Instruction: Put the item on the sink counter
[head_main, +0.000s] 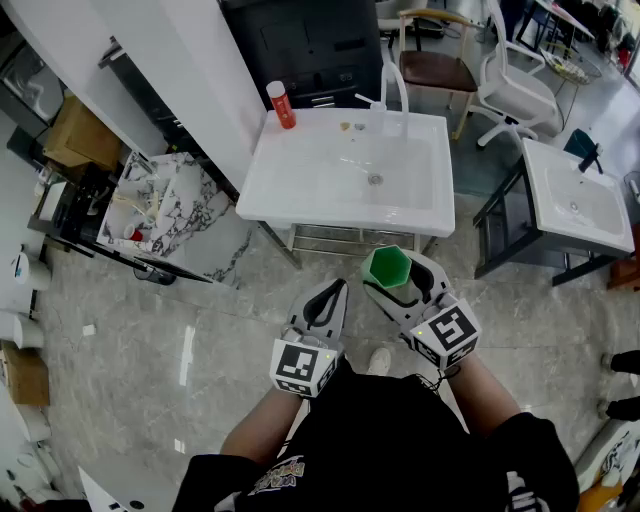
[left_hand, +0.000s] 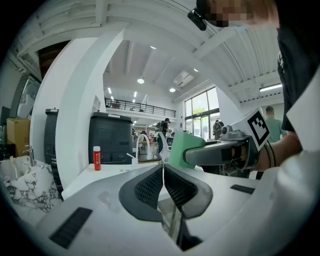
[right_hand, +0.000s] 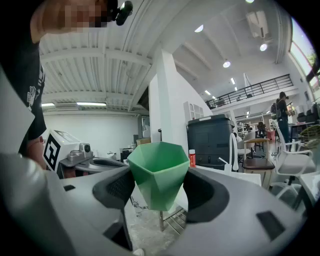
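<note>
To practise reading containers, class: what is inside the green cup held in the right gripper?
Looking down in the head view, the green cup shows only its own inner walls, nothing in it. The right gripper clamps it; from there its sides cover the interior.

Grey marble floor (head_main: 150, 330), white pillar (head_main: 170, 70), white chairs (head_main: 515, 95).

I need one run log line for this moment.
right gripper: shut on green cup | left gripper: shut, empty | sink counter: cup not yet on it

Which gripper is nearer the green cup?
Right. The right gripper holds the cup between its jaws; the left gripper, shut and empty, is beside it to the left, apart.
</note>
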